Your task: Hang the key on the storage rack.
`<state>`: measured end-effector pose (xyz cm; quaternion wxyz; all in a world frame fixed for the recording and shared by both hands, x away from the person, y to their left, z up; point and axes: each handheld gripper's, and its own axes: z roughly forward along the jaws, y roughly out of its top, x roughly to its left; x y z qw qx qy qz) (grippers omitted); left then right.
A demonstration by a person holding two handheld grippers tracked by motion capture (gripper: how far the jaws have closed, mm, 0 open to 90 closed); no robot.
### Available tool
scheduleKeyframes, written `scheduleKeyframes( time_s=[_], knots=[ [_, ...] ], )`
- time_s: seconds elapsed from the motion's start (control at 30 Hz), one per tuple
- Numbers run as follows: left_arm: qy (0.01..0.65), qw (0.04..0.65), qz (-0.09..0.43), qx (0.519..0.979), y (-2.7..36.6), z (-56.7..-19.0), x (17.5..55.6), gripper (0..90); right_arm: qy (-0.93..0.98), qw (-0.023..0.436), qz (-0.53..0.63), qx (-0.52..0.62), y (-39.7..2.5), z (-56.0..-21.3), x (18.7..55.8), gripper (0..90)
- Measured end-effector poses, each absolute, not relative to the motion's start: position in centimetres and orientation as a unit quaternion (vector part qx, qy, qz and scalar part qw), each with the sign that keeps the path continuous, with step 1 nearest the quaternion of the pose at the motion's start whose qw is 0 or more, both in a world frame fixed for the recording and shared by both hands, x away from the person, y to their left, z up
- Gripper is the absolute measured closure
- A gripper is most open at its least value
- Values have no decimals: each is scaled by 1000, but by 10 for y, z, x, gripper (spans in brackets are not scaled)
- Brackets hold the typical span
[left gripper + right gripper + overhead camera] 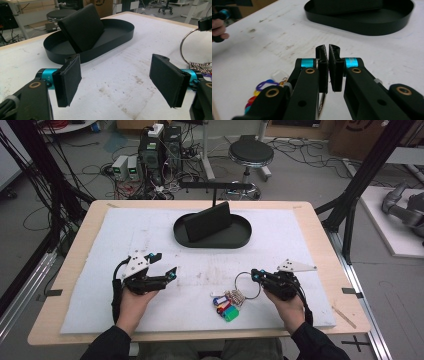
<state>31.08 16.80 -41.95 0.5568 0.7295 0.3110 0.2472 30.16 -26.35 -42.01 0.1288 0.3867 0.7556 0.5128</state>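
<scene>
Keyring [248,285] of thin steel wire, bunch of coloured plastic key tags [226,307] hanging off it, pinched at its rim by right gripper [328,53] (jaws closed on the wire). Lying on white foam mat [100,270], tags trailing toward person. Left gripper [116,75] wide open, holding nothing, well to the left. Black oval tray [240,237] farther ahead, between both.

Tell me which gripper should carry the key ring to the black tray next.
Right. The right gripper is already shut on the key ring; the left gripper hangs open, apart from it. The black tray lies ahead.
</scene>
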Motion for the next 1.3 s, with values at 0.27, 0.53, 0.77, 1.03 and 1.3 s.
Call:
scheduleKeyframes(
  time_s=[0.27, 0.53, 0.77, 1.03, 1.3],
  knots=[
    [306, 557, 243, 733, 165, -420, 312, 255, 771, 96, 495, 389, -261, -425, 303, 862],
    [307, 559, 242, 731, 166, -420, 312, 254, 774, 85, 503, 375, -263, -420, 305, 873],
    [307, 560, 241, 731, 166, -420, 311, 255, 775, 99, 522, 340, -268, -399, 311, 876],
    [308, 561, 242, 729, 167, -420, 311, 255, 776, 95, 543, 306, -275, -377, 320, 878],
    [308, 562, 242, 729, 169, -420, 310, 255, 772, 104, 556, 291, -276, -362, 329, 878]
  ],
)
